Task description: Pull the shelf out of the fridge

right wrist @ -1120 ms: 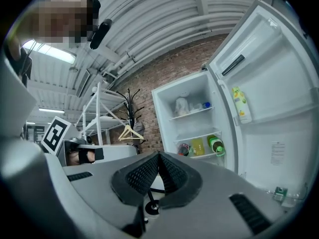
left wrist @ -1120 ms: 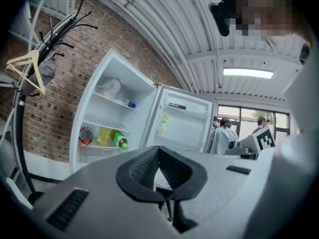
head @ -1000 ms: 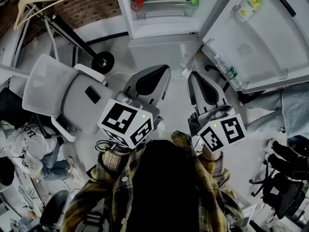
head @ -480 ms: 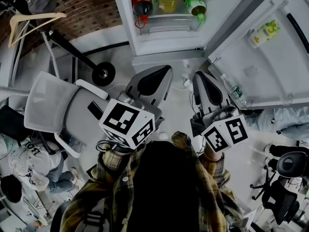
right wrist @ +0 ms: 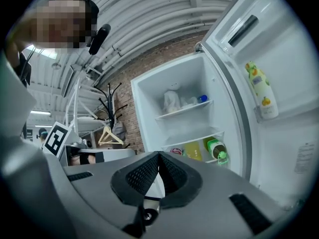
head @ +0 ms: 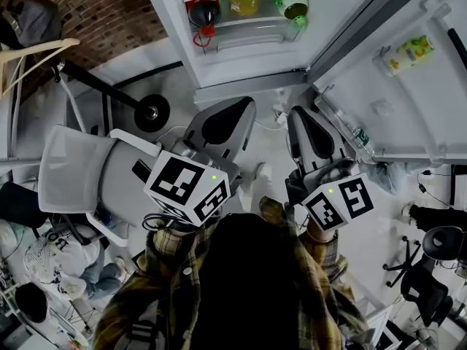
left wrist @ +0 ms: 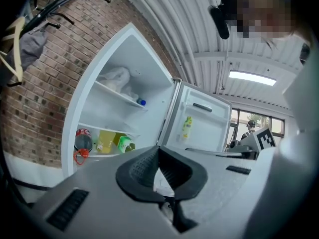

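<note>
The white fridge [head: 241, 57] stands open at the top of the head view, its door [head: 387, 86] swung out to the right. A clear lower shelf [left wrist: 102, 153] carries a red-capped cola bottle [head: 203, 9], a yellow bottle [head: 244, 2] and a green bottle [head: 290, 2]. Above it, an upper shelf [right wrist: 185, 108] holds a white bag and a small blue-capped item. My left gripper [head: 246, 106] and right gripper [head: 293, 114] are both shut and empty. They point at the fridge side by side, a short way in front of it and touching nothing.
A yellow bottle [head: 408, 49] sits in the door rack. A white office chair [head: 80, 170] stands to the left, near a coat stand's wheeled base [head: 149, 111] and a wooden hanger [head: 36, 53]. Dark chairs [head: 438, 243] are at the right. A brick wall [left wrist: 40, 98] runs left of the fridge.
Both grippers have moved forward toward the fridge, staying shut. The fridge and its open door now lie closer to their tips in the head view.
</note>
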The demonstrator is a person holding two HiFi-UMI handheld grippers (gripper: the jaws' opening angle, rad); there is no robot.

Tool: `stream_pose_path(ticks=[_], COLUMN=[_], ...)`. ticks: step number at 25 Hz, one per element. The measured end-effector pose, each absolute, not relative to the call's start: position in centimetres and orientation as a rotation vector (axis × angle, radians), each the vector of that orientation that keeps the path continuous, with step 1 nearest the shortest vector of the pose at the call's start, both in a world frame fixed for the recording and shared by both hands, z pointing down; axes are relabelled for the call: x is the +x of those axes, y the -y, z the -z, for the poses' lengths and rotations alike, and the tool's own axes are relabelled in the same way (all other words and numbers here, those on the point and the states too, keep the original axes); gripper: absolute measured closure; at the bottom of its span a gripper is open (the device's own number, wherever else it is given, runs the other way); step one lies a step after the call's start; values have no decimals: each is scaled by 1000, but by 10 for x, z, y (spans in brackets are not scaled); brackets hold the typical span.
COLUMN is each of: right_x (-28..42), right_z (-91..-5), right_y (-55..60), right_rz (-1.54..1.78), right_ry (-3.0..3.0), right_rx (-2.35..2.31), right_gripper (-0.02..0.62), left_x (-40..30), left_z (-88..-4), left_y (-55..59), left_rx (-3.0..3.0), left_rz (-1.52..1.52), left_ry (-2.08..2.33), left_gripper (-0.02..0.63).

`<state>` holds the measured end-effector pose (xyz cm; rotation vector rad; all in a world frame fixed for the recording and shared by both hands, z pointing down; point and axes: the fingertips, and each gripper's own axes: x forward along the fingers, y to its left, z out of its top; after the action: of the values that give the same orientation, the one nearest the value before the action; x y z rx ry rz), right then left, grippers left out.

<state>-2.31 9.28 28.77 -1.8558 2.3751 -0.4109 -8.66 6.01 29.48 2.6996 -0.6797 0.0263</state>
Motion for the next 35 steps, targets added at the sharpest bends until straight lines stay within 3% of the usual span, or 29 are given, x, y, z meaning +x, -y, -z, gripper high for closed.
stream_pose_path(ticks=[21, 35], right_x=[95, 93], right_z=[-284, -301], right_y=[-35, -2], right_rz=[389, 500], right_ry=[-2597, -2667], right_rx=[-1571, -1374], right_gripper=[578, 577], left_x=[32, 28], left_z=[-290, -299], left_y=[-13, 10], left_rx=[2639, 2569], left_rz=[70, 36], left_ry=[967, 1135], left_gripper=[603, 603])
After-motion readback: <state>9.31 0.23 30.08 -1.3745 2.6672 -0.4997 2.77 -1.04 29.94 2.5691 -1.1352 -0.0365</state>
